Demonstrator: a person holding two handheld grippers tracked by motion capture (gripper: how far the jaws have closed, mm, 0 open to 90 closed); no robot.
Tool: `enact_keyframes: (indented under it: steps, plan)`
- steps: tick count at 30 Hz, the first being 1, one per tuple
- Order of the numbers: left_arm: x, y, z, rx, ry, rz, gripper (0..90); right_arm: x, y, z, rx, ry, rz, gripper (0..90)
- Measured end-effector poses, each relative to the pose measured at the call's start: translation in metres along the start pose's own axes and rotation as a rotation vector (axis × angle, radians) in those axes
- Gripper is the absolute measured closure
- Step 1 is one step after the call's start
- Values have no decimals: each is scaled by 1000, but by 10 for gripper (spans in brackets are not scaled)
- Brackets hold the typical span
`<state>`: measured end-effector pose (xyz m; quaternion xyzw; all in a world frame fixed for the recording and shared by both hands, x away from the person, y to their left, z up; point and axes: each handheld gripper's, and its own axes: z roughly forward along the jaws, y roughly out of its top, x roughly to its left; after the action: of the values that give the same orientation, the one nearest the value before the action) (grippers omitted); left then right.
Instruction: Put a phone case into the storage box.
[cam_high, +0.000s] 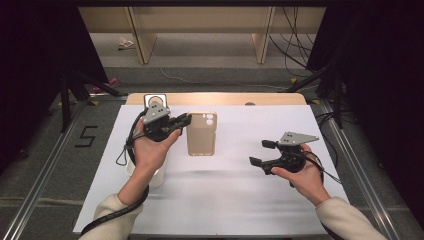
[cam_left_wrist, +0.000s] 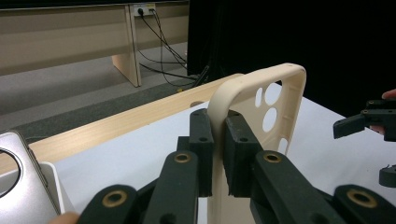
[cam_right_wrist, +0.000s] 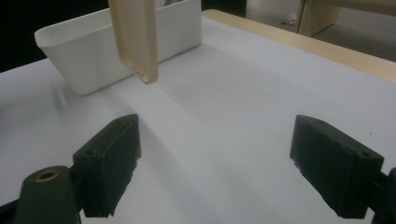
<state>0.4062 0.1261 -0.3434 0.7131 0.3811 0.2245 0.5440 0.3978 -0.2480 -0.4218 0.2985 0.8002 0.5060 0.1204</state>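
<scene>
Silver, at far left, is the phone (cam_left_wrist: 21, 184) standing in the white bin (cam_right_wrist: 116, 44) beside your left forearm; nothing else shows in that bin. Your left gripper (cam_high: 182, 121) pinches the rim of the beige phone case (cam_high: 202, 133), holding it on edge above the white table cover (cam_high: 240, 200). The case looks light, thin-walled and somewhat flexible, so grip a side rail rather than the corner by the camera cut-outs. Your right gripper (cam_high: 262, 152) hovers well apart, jaws spread wide, holding nothing.
</scene>
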Motion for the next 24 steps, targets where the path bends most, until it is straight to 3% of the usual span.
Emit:
enact_keyframes:
  steps: [15,24]
  plan:
    - [10,2,-1,3,8,11,825,-3,-7,-6,14,-23,19,177]
    - [19,12,-8,-14,21,19,825,-3,-10,-11,20,-25,18,179]
